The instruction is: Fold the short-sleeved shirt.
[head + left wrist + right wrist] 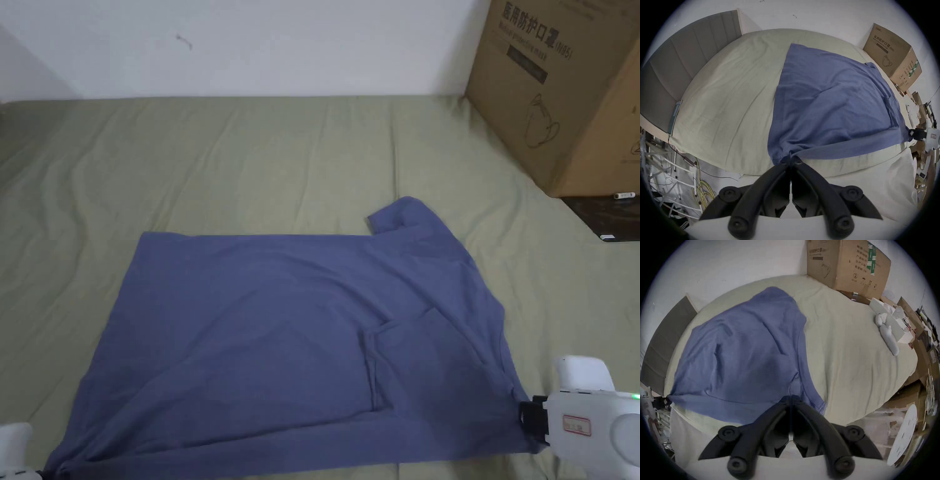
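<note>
plain blue shirt [281, 331], olive-green sheet [250, 162]

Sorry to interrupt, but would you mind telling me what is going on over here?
A person is folding a blue short-sleeved shirt spread on a bed. The left gripper is shut on its near left corner, and the right gripper is shut on its near right corner. The shirt lies mostly flat, with one sleeve tucked over the body.

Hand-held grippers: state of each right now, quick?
Left hand-held gripper: closed on the near left corner of the blue cotton short-sleeved shirt.
Right hand-held gripper: closed on the shirt's near right corner.
</note>
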